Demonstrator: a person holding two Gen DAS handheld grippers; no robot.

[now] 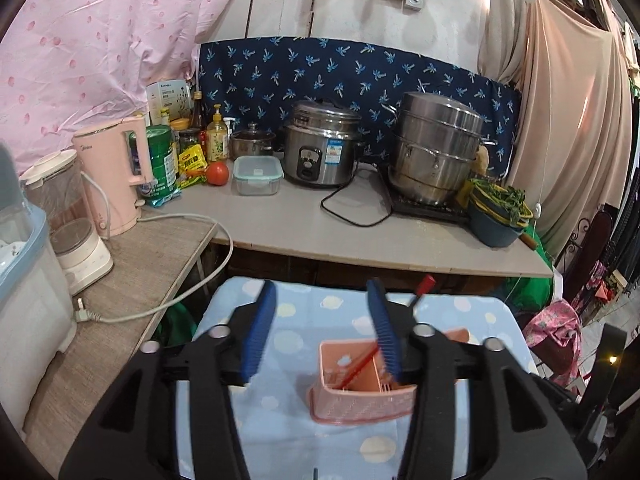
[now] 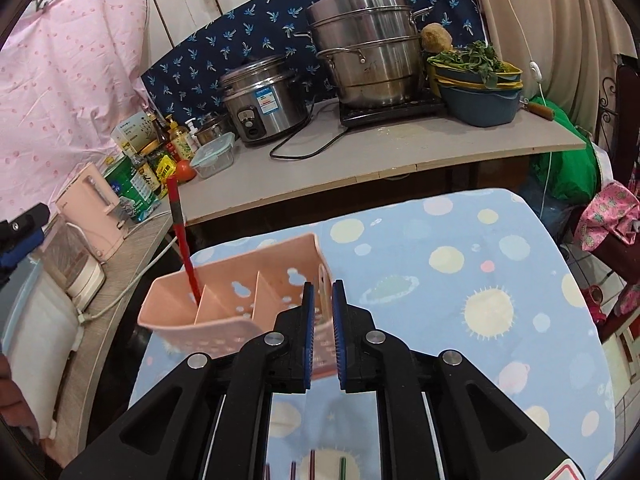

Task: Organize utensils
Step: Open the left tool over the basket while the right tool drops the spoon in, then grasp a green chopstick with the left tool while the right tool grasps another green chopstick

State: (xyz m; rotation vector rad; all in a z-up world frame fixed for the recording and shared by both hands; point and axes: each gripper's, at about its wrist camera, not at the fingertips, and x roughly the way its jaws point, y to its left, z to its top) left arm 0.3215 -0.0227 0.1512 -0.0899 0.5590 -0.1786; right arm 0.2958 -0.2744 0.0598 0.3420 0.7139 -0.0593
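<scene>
Right tool (image 2: 321, 312) clamped on the end wall of the pink caddy (image 2: 224, 312); left tool (image 1: 320, 328) spread apart above it; red utensil (image 2: 185, 240) leaning in the end compartment.

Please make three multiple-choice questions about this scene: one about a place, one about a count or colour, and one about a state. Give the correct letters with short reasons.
1. Where does the red utensil stand?
A. left end compartment of the pink caddy
B. middle compartment
C. on the cloth

2. How many compartments does the caddy show?
A. two
B. three
C. five

3. How is the left gripper?
A. open, holding nothing
B. shut on the caddy
C. shut on a spoon

Answers: 1 A, its lower end goes into the leftmost section in the right wrist view. 2 B, two dividers are visible. 3 A, its blue pads stand wide apart.
</scene>
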